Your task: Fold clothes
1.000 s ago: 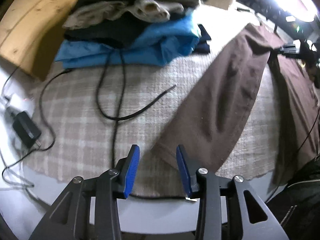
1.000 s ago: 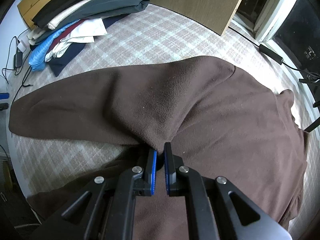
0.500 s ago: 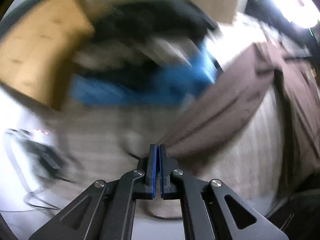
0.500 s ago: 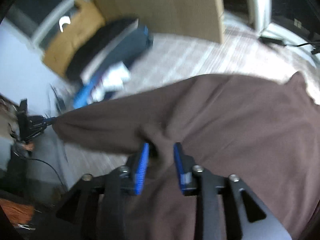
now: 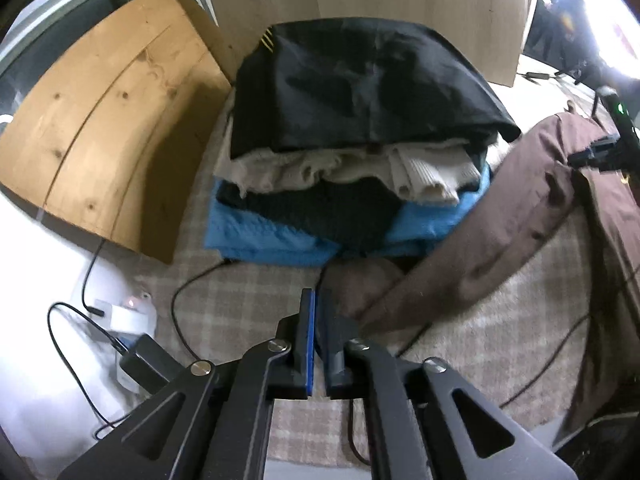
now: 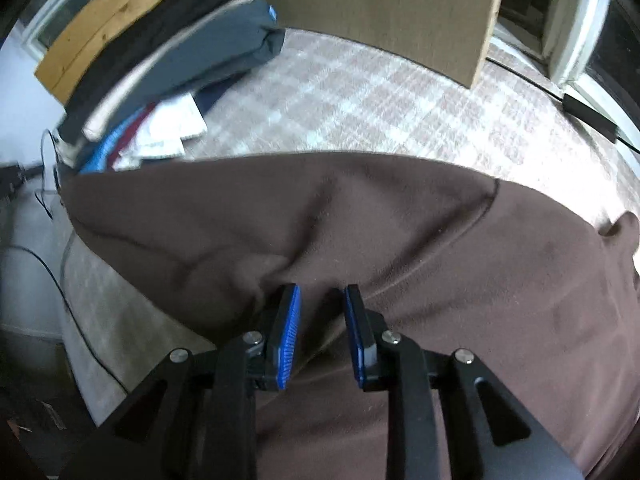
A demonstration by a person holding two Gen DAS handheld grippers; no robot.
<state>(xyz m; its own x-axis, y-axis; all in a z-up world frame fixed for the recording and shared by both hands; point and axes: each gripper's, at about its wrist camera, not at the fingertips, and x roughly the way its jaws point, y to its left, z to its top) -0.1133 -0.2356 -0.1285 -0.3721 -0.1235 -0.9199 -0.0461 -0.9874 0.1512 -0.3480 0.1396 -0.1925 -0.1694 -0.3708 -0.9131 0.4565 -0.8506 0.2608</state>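
Bare checked cloth [image 6: 384, 92] open beyond the brown garment [image 6: 400, 232], stack of folded clothes [image 5: 356, 152] blocking ahead of the left gripper [image 5: 319, 312], wooden boards [image 5: 100, 136] walling the far edge, cables [image 5: 188, 320] trailing across the near cloth.

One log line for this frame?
phase: sleeve fold | left gripper: jaws opening, sleeve cuff at tips | right gripper: jaws closing, brown garment ridge between

A plaid blanket [image 6: 400, 92] carries a brown garment [image 6: 440, 264] and stacked clothes [image 5: 352, 152].

wooden boards [image 5: 100, 136], black cables [image 5: 188, 292], charger [image 5: 140, 360]
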